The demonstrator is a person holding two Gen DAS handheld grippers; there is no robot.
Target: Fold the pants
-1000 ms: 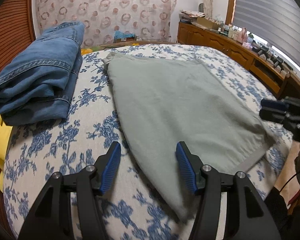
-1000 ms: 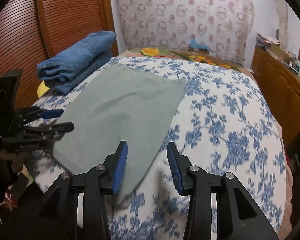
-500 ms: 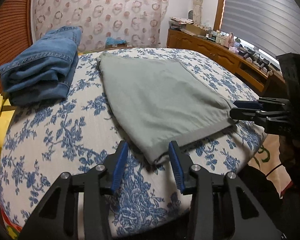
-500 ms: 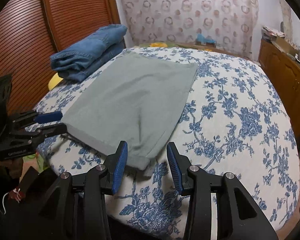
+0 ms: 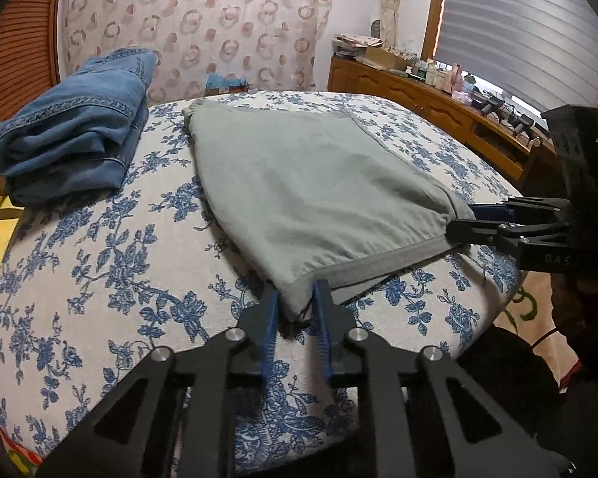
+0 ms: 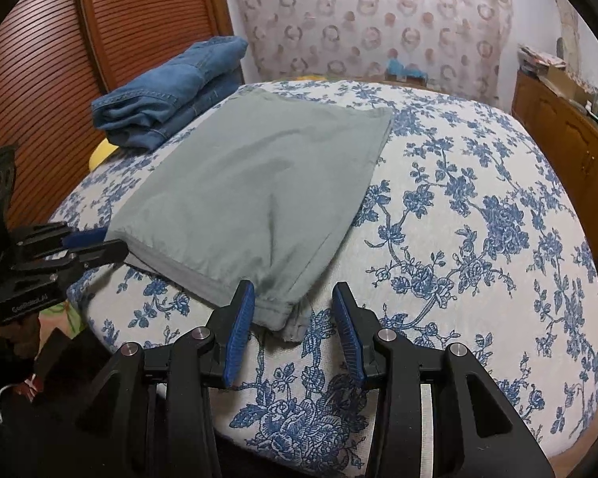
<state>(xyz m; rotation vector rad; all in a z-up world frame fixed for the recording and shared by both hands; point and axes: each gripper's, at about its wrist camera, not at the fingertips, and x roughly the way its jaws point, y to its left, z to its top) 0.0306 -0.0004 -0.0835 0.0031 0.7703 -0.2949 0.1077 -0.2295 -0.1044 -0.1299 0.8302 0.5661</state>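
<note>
The grey pants (image 5: 311,195) lie flat on the bed (image 5: 99,279). The left gripper (image 5: 295,310) is clamped on one near corner; the right gripper (image 6: 293,314) straddles the other, fingers apart. Close it fully, then lift both corners evenly.

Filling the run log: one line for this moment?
left gripper: shut on grey pants hem corner | right gripper: open around other corner | folded jeans aside

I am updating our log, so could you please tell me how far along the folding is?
Done: the jeans lie folded at the bed's edge. In hand: the left tongs grip a near corner of the flat grey pants; the right tongs are open around the other. Left: folding them over.
</note>
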